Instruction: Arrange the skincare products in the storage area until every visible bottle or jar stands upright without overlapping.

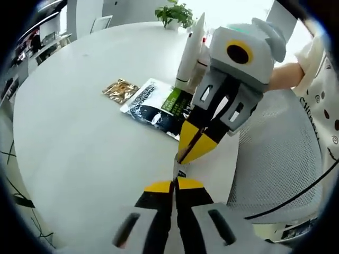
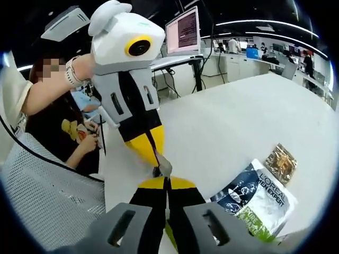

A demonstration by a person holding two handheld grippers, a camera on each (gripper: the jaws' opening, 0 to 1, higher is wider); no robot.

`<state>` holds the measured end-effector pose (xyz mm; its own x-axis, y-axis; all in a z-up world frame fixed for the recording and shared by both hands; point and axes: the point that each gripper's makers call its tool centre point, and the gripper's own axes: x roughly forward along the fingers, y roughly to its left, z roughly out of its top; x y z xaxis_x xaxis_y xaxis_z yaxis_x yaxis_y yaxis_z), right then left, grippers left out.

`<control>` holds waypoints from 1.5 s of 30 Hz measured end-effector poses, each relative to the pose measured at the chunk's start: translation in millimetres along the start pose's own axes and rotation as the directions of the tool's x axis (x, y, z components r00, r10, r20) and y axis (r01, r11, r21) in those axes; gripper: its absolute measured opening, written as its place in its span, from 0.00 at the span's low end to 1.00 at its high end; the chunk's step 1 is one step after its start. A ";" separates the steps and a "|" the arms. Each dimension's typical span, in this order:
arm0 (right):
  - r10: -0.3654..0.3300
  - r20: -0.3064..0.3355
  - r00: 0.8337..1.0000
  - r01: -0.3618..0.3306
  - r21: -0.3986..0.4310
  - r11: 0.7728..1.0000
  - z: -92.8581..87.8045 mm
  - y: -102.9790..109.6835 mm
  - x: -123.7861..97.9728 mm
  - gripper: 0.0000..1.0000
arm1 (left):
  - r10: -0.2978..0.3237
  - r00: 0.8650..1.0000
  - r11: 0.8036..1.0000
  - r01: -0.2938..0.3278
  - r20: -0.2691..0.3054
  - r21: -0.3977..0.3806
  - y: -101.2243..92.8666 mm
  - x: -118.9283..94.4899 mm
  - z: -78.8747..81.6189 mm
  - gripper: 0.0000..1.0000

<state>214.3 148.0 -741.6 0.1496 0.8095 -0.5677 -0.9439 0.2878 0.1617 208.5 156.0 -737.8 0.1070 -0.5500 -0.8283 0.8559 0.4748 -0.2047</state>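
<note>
Looking across the big round white surface [image 1: 79,121]: mesh chair back [image 1: 280,159] sits just off its near right edge in the left gripper view, potted plant [image 1: 175,15] at the far edge.

L'Oreal Men Expert pouch [image 1: 159,108] lies flat on the surface, dark with a green panel. Small gold sachet [image 1: 121,90] lies flat just left of it, apart from it. White tube [image 1: 189,50] stands upright just beyond the pouch, partly hidden behind the right tool.

Left tool [image 1: 176,182]: jaws closed together, pinching a small thin grey piece [image 1: 179,168] at the tips. Right tool [image 1: 186,153] comes in from the upper right, jaws also closed, tips meeting the same piece.

Right gripper view, same story from the other side: right tool [image 2: 167,182] and left tool [image 2: 158,159] tip to tip, the grey piece [image 2: 163,166] between them; cannot tell what it is. Pouch [image 2: 259,203] and sachet [image 2: 280,157] lie to the right on the surface [image 2: 238,116].
</note>
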 end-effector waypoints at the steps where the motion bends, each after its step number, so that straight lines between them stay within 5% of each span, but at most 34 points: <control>1: 0.001 -0.003 1.000 -0.001 -0.004 1.000 -0.8 -0.4 0.5 0.01 | 0.000 1.000 1.000 0.000 -0.001 0.000 0.5 0.8 -0.1 0.00; 13: -0.055 -0.038 0.998 0.051 -0.105 0.993 -12.2 -12.3 10.6 0.01 | 0.056 0.998 0.998 -0.055 -0.019 0.036 21.0 17.6 -5.9 0.01; 20: -0.066 -0.056 0.996 0.056 -0.158 0.986 -16.3 -13.0 14.3 0.01 | 0.065 0.997 0.997 -0.063 -0.036 0.042 14.3 22.6 -4.5 0.03; 27: -0.050 -0.065 0.997 0.037 -0.186 0.982 -16.7 -14.6 14.5 0.01 | 0.108 0.993 0.984 -0.112 0.036 0.140 9.4 20.3 4.0 0.09; 32: -0.041 -0.070 0.997 0.028 -0.175 0.984 -17.2 -15.5 14.4 0.01 | 0.209 0.972 0.953 -0.227 0.108 0.202 18.3 2.0 16.4 0.10; 37: -0.031 -0.072 0.997 0.020 -0.158 0.987 -17.3 -16.0 14.2 0.01 | 0.218 0.970 0.907 -0.241 0.104 0.346 10.4 12.0 12.9 0.09; 45: -0.027 -0.075 0.997 0.016 -0.143 0.990 -18.3 -16.8 14.4 0.02 | 0.226 0.973 0.893 -0.224 0.043 0.391 12.5 29.8 -4.5 0.08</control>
<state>226.9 145.5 -767.2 0.1526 0.7610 -0.6306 -0.9738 0.2245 0.0353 220.2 148.6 -767.4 0.3192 -0.4576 -0.8299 0.9378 0.2788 0.2070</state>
